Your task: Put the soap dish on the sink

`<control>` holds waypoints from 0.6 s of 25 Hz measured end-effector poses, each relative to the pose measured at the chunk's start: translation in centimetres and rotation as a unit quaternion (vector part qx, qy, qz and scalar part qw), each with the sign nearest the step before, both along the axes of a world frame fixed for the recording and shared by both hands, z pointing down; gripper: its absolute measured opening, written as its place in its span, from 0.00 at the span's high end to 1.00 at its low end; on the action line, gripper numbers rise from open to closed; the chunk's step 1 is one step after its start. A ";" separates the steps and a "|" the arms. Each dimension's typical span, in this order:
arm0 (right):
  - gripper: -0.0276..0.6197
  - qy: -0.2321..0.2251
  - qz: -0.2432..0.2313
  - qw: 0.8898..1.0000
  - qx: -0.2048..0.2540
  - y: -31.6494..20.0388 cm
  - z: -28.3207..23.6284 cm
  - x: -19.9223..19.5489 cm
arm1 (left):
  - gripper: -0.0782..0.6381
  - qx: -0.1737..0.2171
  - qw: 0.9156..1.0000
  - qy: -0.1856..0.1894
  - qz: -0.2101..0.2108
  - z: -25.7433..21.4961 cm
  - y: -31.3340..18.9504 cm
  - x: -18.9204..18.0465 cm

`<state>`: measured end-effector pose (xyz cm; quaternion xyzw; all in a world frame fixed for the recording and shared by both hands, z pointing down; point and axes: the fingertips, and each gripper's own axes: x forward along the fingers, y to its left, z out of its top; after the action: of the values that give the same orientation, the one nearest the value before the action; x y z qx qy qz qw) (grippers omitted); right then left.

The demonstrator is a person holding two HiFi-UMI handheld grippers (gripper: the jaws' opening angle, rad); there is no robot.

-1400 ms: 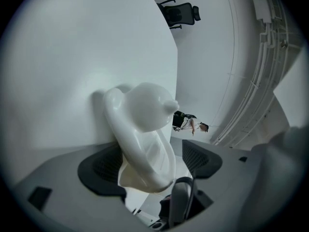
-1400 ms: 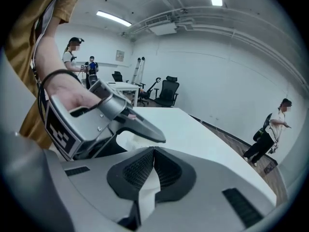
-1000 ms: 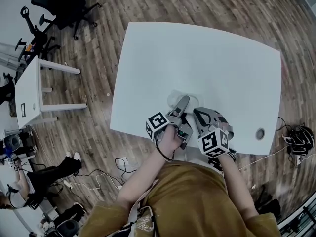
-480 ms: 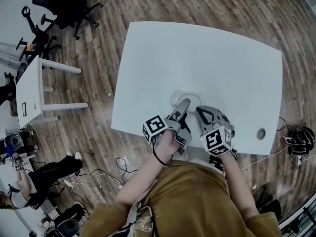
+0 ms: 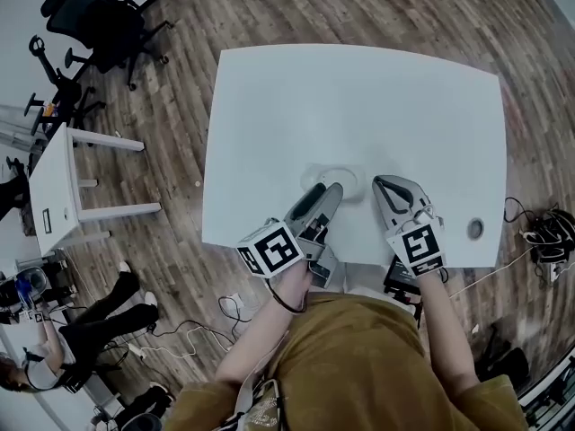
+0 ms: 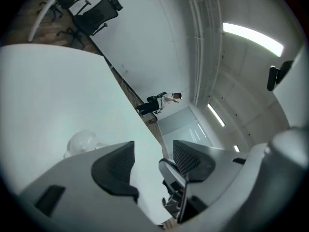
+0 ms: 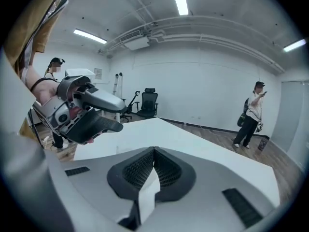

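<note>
White table (image 5: 359, 106) fills the middle of the head view, with wood floor (image 5: 269, 7) around it. The soap dish (image 5: 333, 179) is white on white and hard to read. It sits on the table just below frame centre, near the front edge. The left gripper (image 5: 332, 192) comes in from the lower middle, its marker cube at lower left, and its tips overlap the dish's near rim in this view; contact cannot be told from here. In the left gripper view the left gripper (image 6: 153, 151) has released: the jaws stand apart, have just been closing, and only bare table shows between them. The soap dish (image 6: 82, 142) lies at lower left of that frame, outside the left jaw and not gripped. The right gripper (image 5: 384, 188) is just right of the dish, over the table and apart from it. In the right gripper view the right gripper (image 7: 153, 153) is clenched: the ribbed pads meet at the tips and nothing is clearly pinched between them. The left gripper (image 7: 82, 111) shows at the left of that frame. A round cable hole (image 5: 475, 229) is at the table's lower right corner. An office chair (image 5: 99, 16) is at upper left and a small side table (image 5: 54, 182) at the left edge. The wearer's mustard sleeve (image 5: 359, 366) is at the bottom. A person (image 7: 252, 114) stands at far right in the right gripper view.
</note>
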<state>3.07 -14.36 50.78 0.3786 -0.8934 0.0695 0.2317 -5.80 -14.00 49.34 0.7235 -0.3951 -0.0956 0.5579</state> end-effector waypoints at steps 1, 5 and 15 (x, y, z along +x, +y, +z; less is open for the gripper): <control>0.95 -0.004 0.013 1.000 0.004 -0.2 -0.6 1.0 | 0.54 0.011 1.000 -0.015 0.006 -0.2 -0.2 0.0; 0.95 -0.026 0.059 0.998 0.020 -0.1 -2.6 4.4 | 0.68 0.063 0.994 -0.085 0.025 -1.0 -0.4 -0.4; 0.95 -0.089 0.124 0.984 0.092 2.2 -7.5 7.9 | 0.82 0.236 0.921 -0.308 0.019 -5.3 -0.8 -0.2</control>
<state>10.95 -12.11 43.33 0.4980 -0.8594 0.0488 0.1050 -6.00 -14.82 44.04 0.8352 -0.4998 0.0518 0.2233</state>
